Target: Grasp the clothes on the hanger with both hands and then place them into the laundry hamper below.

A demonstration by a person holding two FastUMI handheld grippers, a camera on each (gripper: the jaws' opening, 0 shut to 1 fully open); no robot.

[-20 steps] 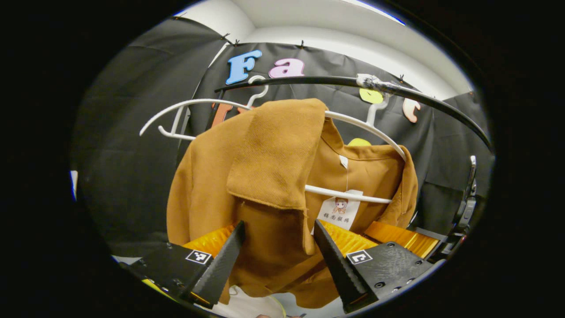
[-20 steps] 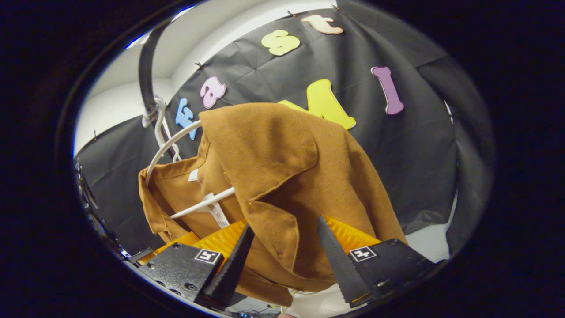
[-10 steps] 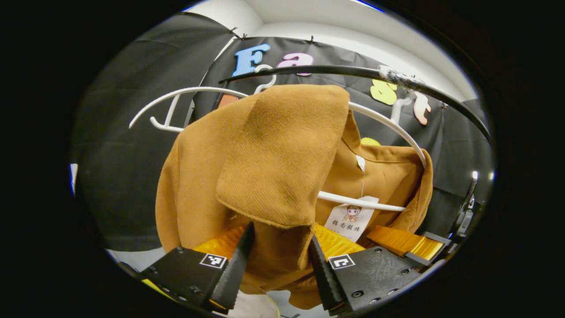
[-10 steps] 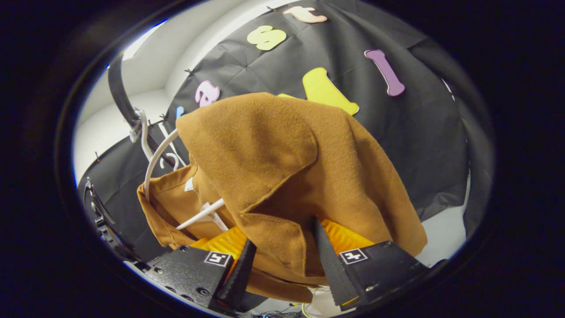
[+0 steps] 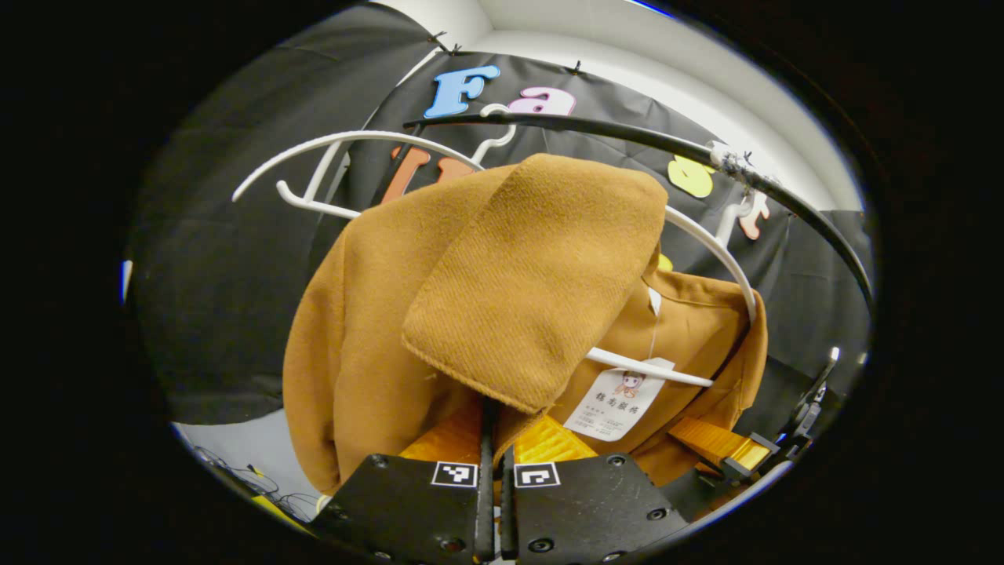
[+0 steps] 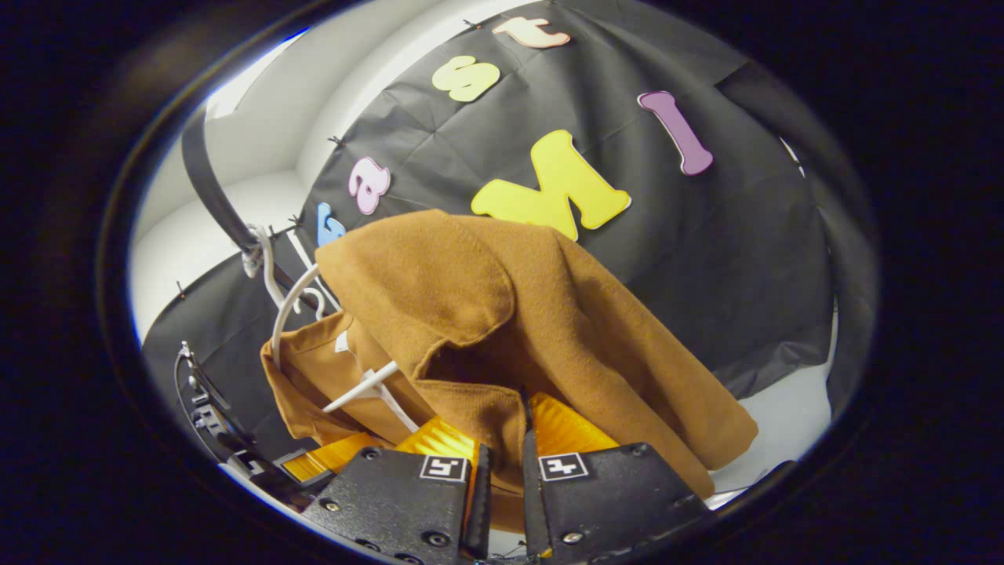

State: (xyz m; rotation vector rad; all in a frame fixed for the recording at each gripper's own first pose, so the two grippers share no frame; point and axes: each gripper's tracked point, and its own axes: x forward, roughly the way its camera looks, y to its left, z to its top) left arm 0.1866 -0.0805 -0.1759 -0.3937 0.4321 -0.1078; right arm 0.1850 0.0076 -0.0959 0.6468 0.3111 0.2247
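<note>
A: Item 1, the brown coat (image 5: 376,314). Where do we log it?

B: We log it on the white hanger (image 5: 710,243), which hooks over the black rail (image 5: 627,135) in front of the booth's black cloth wall. In the left gripper view 1 lapel folds over the front, and a paper tag (image 5: 620,402) dangles inside the collar under the hanger's lower bar.

A: Item 2, the left hand-held gripper (image 5: 494,439)?

B: We see its fingers drawn nearly together, with a fold of the coat below the lapel pinched between them.

A: Item 3, the right hand-held gripper (image 6: 502,455)?

B: Same entry. In the right gripper view we see its fingers close together with the coat's front edge clamped in the narrow gap.

A: Anything else to list?

B: We note a second white hanger (image 5: 314,169), bare, on the same rail to the left of the coat in the left gripper view. In the right gripper view the coat (image 6: 549,329) drapes down to the right, its hanger (image 6: 286,314) and the rail (image 6: 208,188) to the left of it.
</note>
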